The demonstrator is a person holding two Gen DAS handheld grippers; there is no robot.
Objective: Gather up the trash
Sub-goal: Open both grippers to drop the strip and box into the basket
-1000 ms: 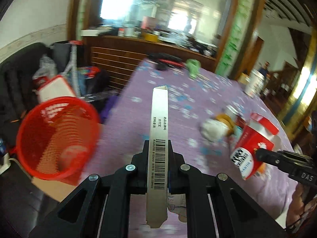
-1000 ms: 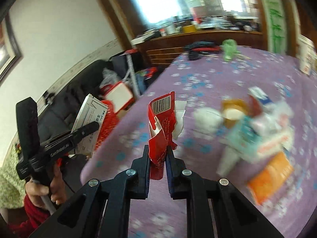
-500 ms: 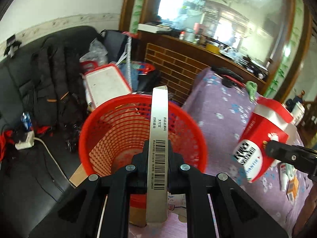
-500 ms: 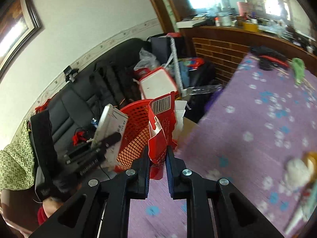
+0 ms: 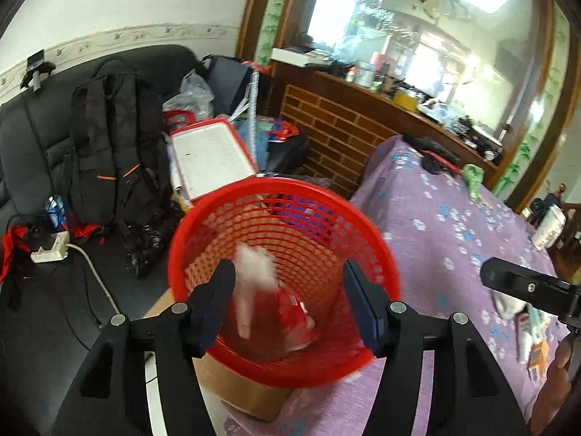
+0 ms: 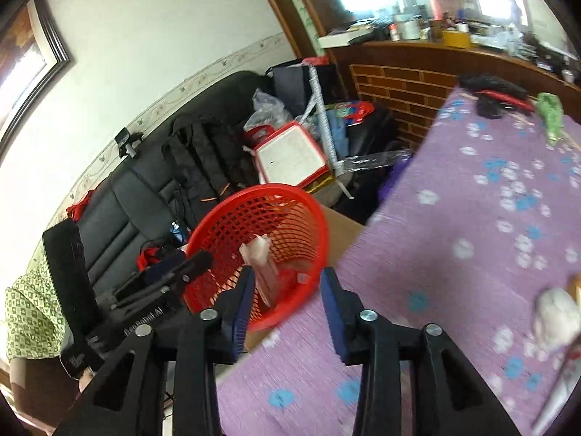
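Observation:
A red mesh basket (image 5: 283, 185) stands on a cardboard box (image 5: 247, 388) beside the purple-clothed table (image 5: 454, 225). My left gripper (image 5: 288, 272) hangs over its mouth, jaws opening, with nothing pressed between them. A blurred white carton (image 5: 250, 283) is dropping inside the basket, and a red carton (image 5: 294, 309) lies near the bottom. In the right wrist view, my right gripper (image 6: 288, 278) is over the basket (image 6: 232, 210) at the table's edge, jaws also opening and free. The white carton (image 6: 263, 272) falls just beyond its left pad. The left gripper (image 6: 174, 272) shows at left.
More litter lies on the table at right (image 5: 526, 327), with a white crumpled ball (image 6: 555, 316). A black sofa with a backpack (image 5: 109, 145), bags and a white-and-red box (image 5: 214, 160) crowd the far side. A power strip (image 5: 51, 250) and cable lie on the seat.
Both grippers swung from the table to above the basket, then let go. The white carton left the left jaws and the red carton left the right jaws; both dropped into the basket.

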